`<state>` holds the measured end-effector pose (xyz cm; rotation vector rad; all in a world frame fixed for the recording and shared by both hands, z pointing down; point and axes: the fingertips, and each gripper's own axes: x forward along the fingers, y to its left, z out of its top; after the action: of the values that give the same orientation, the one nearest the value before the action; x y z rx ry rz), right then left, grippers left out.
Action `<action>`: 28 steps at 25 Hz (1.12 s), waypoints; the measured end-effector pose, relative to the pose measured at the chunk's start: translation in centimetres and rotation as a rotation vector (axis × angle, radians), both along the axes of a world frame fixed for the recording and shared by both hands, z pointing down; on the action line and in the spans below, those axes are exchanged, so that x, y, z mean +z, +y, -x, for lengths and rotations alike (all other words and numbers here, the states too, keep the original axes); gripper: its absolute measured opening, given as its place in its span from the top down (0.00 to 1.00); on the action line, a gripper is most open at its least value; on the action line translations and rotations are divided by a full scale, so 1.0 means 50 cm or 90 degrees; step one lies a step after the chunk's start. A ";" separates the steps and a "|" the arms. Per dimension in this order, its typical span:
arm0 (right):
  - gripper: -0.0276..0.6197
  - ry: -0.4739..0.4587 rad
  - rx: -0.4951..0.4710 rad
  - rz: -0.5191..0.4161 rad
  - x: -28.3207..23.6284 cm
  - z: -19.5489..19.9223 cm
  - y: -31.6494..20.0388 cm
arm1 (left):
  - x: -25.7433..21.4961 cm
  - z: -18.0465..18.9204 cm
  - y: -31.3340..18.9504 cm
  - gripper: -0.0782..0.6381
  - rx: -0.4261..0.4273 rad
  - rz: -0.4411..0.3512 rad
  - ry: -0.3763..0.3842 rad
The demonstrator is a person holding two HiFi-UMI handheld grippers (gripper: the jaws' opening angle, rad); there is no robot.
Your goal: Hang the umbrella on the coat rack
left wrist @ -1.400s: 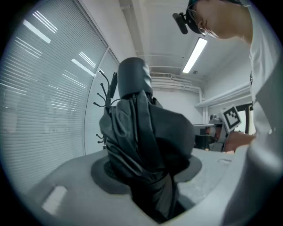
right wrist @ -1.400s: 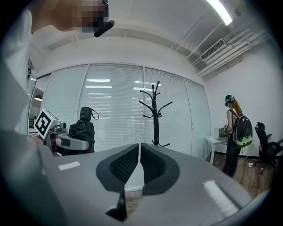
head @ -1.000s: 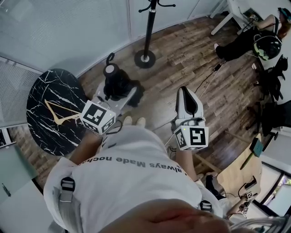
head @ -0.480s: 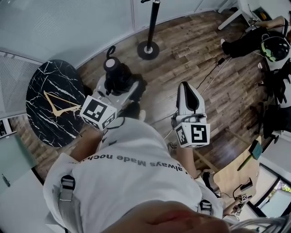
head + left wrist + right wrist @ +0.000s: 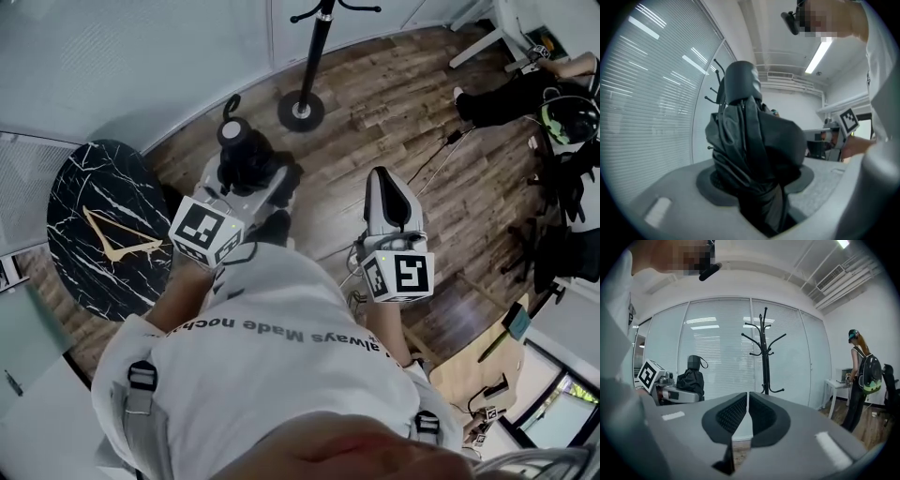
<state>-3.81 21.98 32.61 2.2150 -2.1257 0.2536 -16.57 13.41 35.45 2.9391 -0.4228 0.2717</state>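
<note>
Wood floor fills the middle of the frame. On it stand the rack base at top centre and a round black marbled counter at left. A cable trails at right.

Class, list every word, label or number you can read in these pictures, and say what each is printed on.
"always Made noch": upside down on the person's white shirt; its ends run out of sight.
Marker cubes: square code patterns only, no words.
Nothing else is readable.
</note>
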 end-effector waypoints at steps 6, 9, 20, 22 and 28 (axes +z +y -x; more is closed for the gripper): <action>0.93 0.029 -0.008 0.019 -0.010 -0.041 -0.158 | 0.002 -0.034 -0.151 0.56 -0.004 0.001 0.015; 0.93 0.041 -0.016 0.025 -0.013 -0.047 -0.222 | 0.008 -0.039 -0.222 0.56 -0.012 0.004 0.021; 0.94 0.030 -0.037 0.030 -0.005 -0.067 -0.357 | 0.008 -0.079 -0.321 0.56 -0.009 -0.012 0.011; 0.94 0.027 -0.049 0.031 -0.003 -0.065 -0.378 | 0.011 -0.077 -0.332 0.56 -0.020 -0.010 0.008; 0.94 0.035 -0.099 0.015 -0.014 -0.087 -0.435 | 0.017 -0.069 -0.372 0.56 -0.080 -0.007 -0.005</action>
<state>0.52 0.21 31.93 2.0061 -2.2388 0.2049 -13.09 -5.19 36.31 2.9078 -0.6080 0.2656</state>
